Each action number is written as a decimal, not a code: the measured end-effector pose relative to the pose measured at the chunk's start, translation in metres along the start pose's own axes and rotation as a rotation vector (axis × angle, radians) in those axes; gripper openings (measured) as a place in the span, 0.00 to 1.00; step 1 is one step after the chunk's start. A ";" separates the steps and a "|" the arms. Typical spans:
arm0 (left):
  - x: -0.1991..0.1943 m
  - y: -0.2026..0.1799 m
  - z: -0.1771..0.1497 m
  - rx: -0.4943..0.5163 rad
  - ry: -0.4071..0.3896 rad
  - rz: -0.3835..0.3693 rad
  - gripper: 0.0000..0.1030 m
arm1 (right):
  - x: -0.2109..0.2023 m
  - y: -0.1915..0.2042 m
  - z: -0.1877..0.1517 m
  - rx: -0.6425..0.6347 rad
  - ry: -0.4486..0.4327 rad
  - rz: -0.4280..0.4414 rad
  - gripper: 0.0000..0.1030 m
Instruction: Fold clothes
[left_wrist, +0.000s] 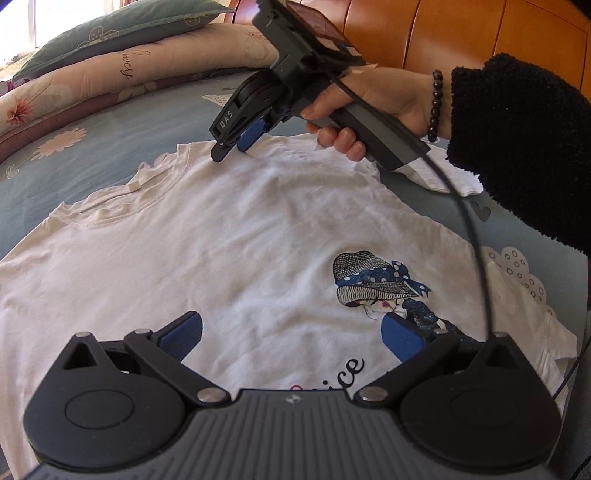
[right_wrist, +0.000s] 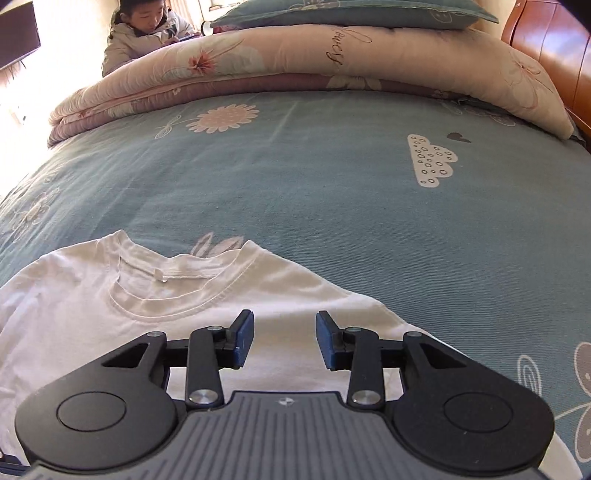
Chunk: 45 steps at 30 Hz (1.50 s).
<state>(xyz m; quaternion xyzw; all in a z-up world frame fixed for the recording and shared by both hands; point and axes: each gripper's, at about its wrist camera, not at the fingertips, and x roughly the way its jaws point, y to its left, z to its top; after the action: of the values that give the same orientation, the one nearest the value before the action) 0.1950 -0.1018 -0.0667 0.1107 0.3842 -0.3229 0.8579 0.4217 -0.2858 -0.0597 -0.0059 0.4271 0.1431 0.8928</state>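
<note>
A white T-shirt with a printed girl in a hat lies flat, front up, on the blue-grey bed sheet. My left gripper hovers over the shirt's chest, its blue pads wide apart with nothing between them. A hand in a black sleeve holds my right gripper, tips down, just over the shirt's shoulder edge. In the right wrist view the right gripper stands open above the white T-shirt, beside the collar, and grips no cloth.
A folded floral quilt with a teal pillow on top lines the bed's far side. A wooden headboard stands behind the hand. A person sits beyond the quilt. A black cable hangs across the shirt.
</note>
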 end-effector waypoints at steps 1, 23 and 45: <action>-0.006 0.004 -0.004 -0.006 -0.007 -0.003 0.99 | 0.010 0.004 0.001 0.000 0.016 -0.013 0.40; -0.040 0.057 -0.011 -0.109 -0.114 0.108 0.99 | 0.047 0.040 0.046 0.096 0.006 0.004 0.76; -0.055 0.035 -0.006 -0.109 -0.141 0.000 0.99 | -0.051 -0.061 -0.058 0.286 0.047 -0.158 0.75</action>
<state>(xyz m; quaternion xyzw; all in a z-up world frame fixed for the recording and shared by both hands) 0.1864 -0.0464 -0.0325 0.0408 0.3397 -0.3084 0.8876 0.3628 -0.3649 -0.0648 0.0847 0.4619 0.0101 0.8828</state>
